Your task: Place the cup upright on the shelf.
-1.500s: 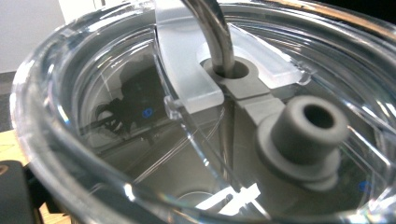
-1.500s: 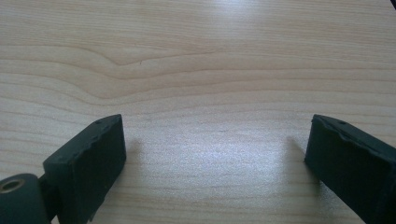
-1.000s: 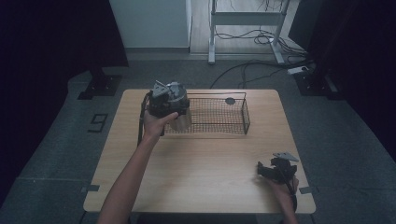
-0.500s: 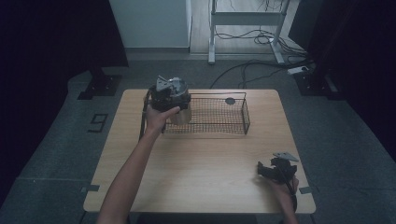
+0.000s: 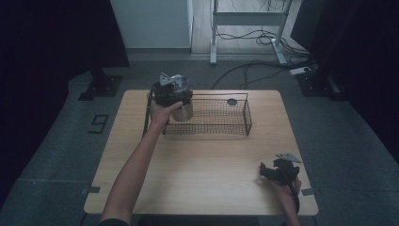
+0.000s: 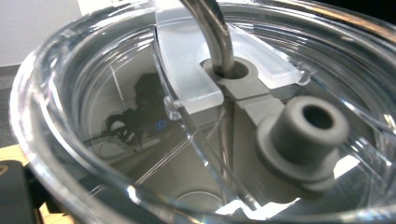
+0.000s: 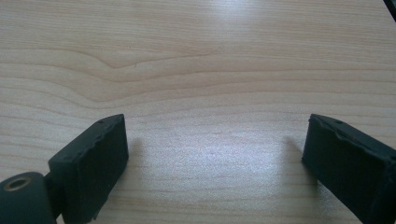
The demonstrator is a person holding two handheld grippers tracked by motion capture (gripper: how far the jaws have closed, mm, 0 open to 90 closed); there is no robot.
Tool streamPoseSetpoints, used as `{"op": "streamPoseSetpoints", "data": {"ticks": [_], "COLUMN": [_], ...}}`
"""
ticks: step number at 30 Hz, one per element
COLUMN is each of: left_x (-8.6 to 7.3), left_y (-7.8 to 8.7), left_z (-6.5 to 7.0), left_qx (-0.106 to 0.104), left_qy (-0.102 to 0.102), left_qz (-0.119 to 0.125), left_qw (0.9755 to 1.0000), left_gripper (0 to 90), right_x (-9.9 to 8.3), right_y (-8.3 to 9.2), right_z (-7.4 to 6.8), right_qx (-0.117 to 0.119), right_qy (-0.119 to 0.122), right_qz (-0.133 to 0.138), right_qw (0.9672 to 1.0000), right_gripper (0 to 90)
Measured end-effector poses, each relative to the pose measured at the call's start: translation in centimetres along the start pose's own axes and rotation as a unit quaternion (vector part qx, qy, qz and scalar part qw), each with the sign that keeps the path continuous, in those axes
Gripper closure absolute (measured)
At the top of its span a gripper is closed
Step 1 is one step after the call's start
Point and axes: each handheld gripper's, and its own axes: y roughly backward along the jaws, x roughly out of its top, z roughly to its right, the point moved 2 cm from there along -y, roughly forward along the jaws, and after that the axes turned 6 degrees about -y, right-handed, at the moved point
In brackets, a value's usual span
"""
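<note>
A steel tumbler (image 5: 186,112) with a clear lid (image 6: 93,93) stands upright at the left end of a black wire basket (image 5: 248,118). A metal straw (image 6: 215,32) passes through the lid beside a grey stopper (image 6: 303,135). My left gripper (image 5: 171,90) sits over the tumbler's top, shut on it, and one black jaw shows at the lid's rim in the left gripper view. Whether the tumbler rests on the basket floor is unclear. My right gripper (image 5: 264,170) lies low on the wooden table (image 5: 188,179) at the front right. It is open (image 7: 215,154) with bare wood between its jaws.
A small dark disc (image 5: 231,101) lies at the back of the basket. The basket runs along the table's far edge. Dark floor surrounds the table, with a desk frame and cables (image 5: 263,37) beyond.
The left hand, its gripper and the tumbler have edged slightly toward the far side of the table. The right gripper has stayed where it was.
</note>
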Motion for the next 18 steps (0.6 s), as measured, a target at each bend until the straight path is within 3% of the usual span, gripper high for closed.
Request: {"op": "streamPoseSetpoints", "data": {"ticks": [4, 9, 18], "left_x": [0.1, -0.5, -1.9], "left_y": [-0.8, -2.5, -4.1], "left_z": [0.1, 0.1, 0.0], "left_qx": [-0.001, 0.005, 0.011], "left_qy": [-0.007, 0.0, 0.008], "left_qz": [-0.005, -0.022, -0.041], "left_qw": [1.0, 0.9997, 0.9991], "left_gripper": [3.8, 3.8, 3.8], "right_x": [0.0, 0.0, 0.0], "right_y": [0.0, 0.0, 0.0], "right_z": [0.0, 0.0, 0.0], "right_qx": [0.0, -0.001, -0.001], "right_qy": [0.0, 0.0, 0.0], "right_qz": [0.0, 0.001, 0.0], "right_qw": [1.0, 1.0, 1.0], "right_gripper": [6.8, 6.9, 6.9]}}
